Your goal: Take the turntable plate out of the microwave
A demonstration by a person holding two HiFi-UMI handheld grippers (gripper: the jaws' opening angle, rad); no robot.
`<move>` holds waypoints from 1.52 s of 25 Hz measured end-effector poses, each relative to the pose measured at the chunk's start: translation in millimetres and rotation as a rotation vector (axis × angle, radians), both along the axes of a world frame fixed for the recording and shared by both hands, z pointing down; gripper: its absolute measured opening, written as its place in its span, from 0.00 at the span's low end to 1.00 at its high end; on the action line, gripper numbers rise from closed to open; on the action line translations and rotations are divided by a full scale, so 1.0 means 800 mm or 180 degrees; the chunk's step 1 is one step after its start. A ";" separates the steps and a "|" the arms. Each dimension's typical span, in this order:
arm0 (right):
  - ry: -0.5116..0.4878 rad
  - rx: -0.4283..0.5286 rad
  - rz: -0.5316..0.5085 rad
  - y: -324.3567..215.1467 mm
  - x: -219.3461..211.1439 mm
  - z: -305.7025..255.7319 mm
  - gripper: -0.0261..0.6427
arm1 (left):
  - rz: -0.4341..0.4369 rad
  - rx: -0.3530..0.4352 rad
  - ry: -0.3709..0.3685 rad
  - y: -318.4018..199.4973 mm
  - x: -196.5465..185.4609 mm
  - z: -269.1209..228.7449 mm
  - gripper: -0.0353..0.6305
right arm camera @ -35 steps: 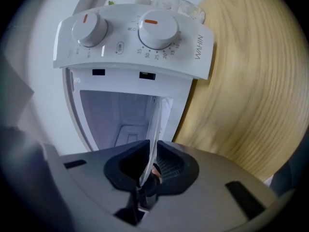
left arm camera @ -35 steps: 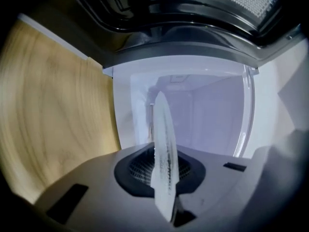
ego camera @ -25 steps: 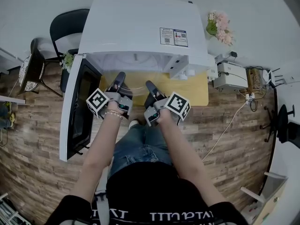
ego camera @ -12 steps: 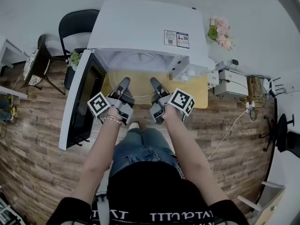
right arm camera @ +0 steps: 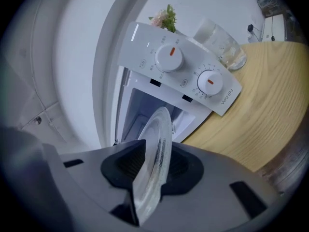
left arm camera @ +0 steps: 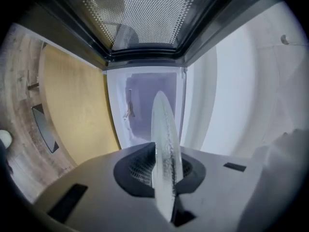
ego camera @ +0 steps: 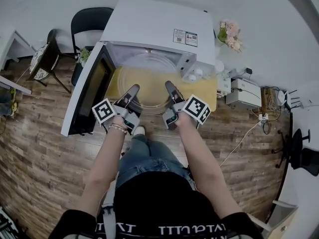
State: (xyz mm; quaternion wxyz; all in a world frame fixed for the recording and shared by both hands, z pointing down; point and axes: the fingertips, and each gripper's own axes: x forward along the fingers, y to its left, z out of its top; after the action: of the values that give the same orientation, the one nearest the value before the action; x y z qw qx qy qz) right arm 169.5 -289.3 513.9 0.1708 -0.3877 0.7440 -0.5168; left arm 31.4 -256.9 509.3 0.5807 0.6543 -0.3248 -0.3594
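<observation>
The turntable plate (ego camera: pixel 147 86) has come forward out of the microwave (ego camera: pixel 159 26) and now hangs over the bench (ego camera: pixel 210 92), mostly clear of the cavity, so I judge the removal nearly done. My left tool (ego camera: pixel 132 90) is clamped tight on its near rim. My right tool (ego camera: pixel 171 87) has just been opening slightly, with the rim still pinched between its pads. Both tools point roughly level, my forearms stretched out side by side.

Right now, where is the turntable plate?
Head view, centre: the plate is before the microwave, its near rim held by left gripper and right gripper; the right's jaws have just been opening.
</observation>
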 end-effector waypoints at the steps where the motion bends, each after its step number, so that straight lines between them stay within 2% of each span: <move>1: 0.0035 0.0056 -0.0008 0.006 0.001 -0.005 0.20 | -0.0017 0.0035 -0.0002 0.006 0.001 -0.004 0.10; 6: 0.0177 0.0289 -0.0059 0.033 0.014 -0.029 0.21 | -0.0110 0.0187 -0.0155 0.031 0.013 -0.024 0.10; 12: 0.0252 0.0583 -0.0080 0.059 0.033 -0.060 0.21 | -0.0173 0.0548 -0.0672 0.052 0.031 -0.056 0.11; 17: 0.0300 0.0926 -0.0079 0.079 0.039 -0.097 0.22 | -0.0215 0.0883 -0.0926 0.065 0.036 -0.090 0.14; 23: 0.0341 0.1200 0.0041 0.082 0.048 -0.138 0.23 | -0.0079 0.1271 -0.1367 0.061 0.045 -0.141 0.16; 33: 0.0631 0.1696 0.0089 0.076 0.058 -0.206 0.26 | 0.0033 0.1848 -0.1714 0.044 0.057 -0.215 0.19; 38: 0.0788 0.1938 0.0180 0.068 0.066 -0.242 0.27 | 0.0038 0.2150 -0.1756 0.030 0.064 -0.246 0.20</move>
State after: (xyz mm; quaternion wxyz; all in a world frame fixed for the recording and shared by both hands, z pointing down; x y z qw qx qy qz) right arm 222.1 -234.7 320.5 0.2013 -0.3992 0.8683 -0.2147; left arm 82.7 -233.0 312.8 0.2276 0.8809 -0.3283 -0.2539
